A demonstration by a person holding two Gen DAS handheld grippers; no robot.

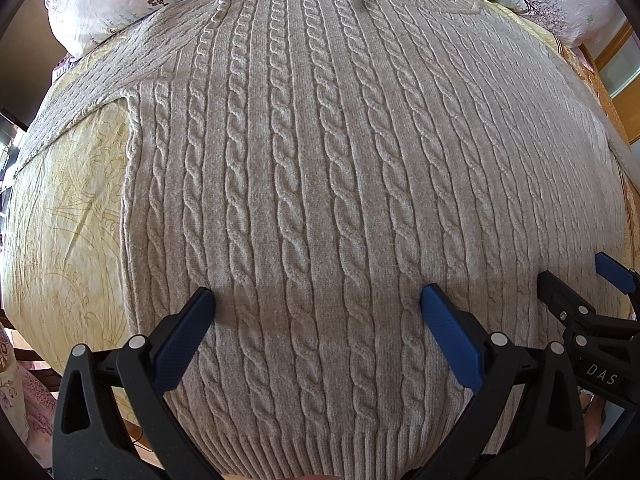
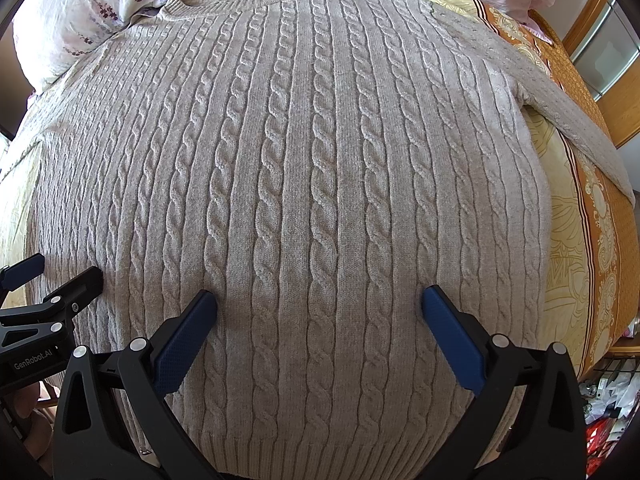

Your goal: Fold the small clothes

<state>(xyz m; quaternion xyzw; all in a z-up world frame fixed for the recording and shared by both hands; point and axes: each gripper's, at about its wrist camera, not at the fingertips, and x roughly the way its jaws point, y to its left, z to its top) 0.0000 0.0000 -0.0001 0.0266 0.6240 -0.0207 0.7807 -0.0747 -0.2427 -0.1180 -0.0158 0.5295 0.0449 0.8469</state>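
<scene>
Sweater (image 1: 320, 184) is laid flat on the bed directly beneath and ahead of both tools, long axis running straight away hem-to-collar; left gripper (image 1: 318, 300) and right gripper (image 2: 320, 300) are held spread, empty, side by side above the hem.

Bed (image 1: 72, 200) spread with a pale yellow sheet printed in faint line drawings. Along its right edge, an orange and brown patterned border (image 2: 600, 248) with dark stripes. At the head, crumpled white bedding (image 1: 104, 4) with purple flower sprigs. Beyond the right side, wooden furniture (image 2: 624, 96) with frosted glass panels. Low on the right, a wire rack of mixed packets (image 2: 612, 396). Bright, even daylight, soft shadows only.
</scene>
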